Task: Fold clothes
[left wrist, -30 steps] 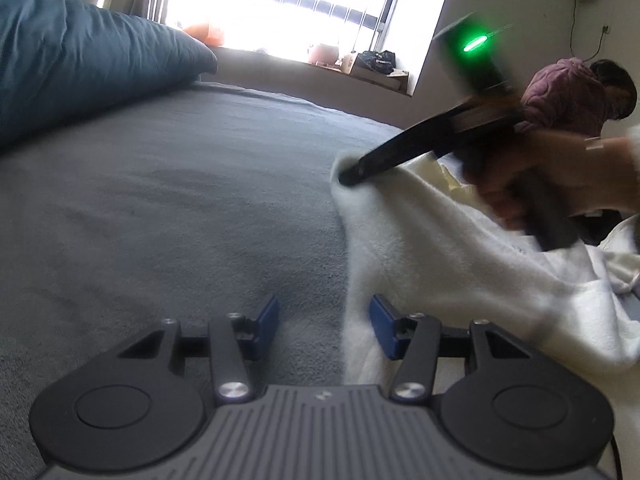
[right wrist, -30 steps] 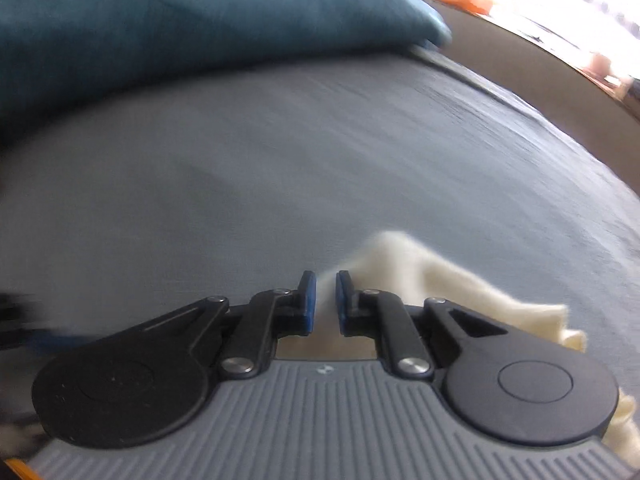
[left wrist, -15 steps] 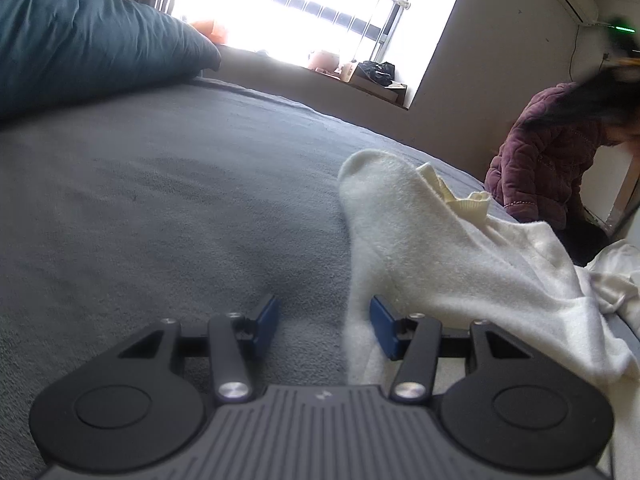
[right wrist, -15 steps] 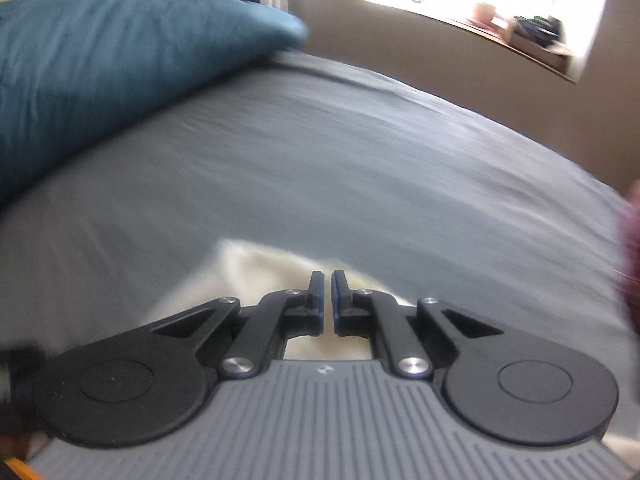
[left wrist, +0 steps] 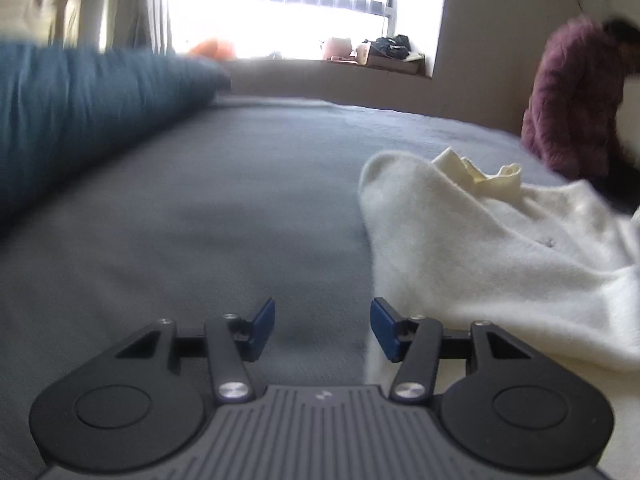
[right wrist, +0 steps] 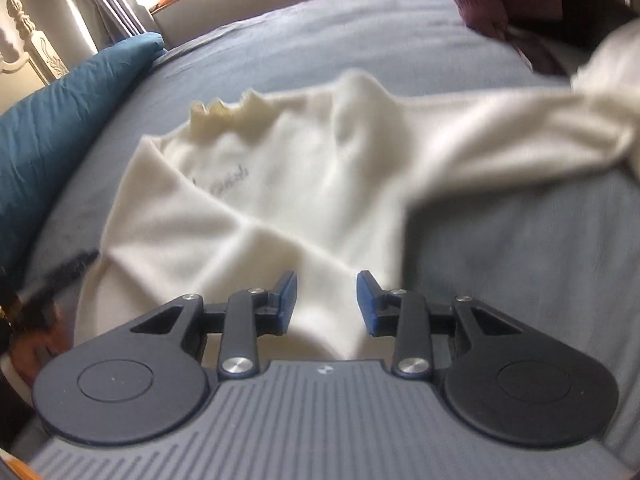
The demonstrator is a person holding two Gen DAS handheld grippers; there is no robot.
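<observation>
A cream-white sweater [right wrist: 280,184] lies spread on the grey bed [right wrist: 520,248], its ribbed collar [right wrist: 228,112] toward the far left and one sleeve [right wrist: 520,128] stretched to the right. My right gripper [right wrist: 326,300] is open and empty, just above the sweater's near hem. In the left wrist view the sweater [left wrist: 480,240] lies to the right. My left gripper [left wrist: 322,328] is open and empty over bare bed [left wrist: 200,220], its right finger at the sweater's edge.
A blue pillow [left wrist: 80,112] lies along the left of the bed, also in the right wrist view [right wrist: 52,128]. A person in a maroon jacket [left wrist: 568,96] is at the far right. A window sill with small items [left wrist: 360,52] runs behind the bed.
My right gripper has let go of the sweater's shoulder, opened, and pulled back and up so the whole sweater shows. My left gripper has lifted and tilted slightly; it stays open.
</observation>
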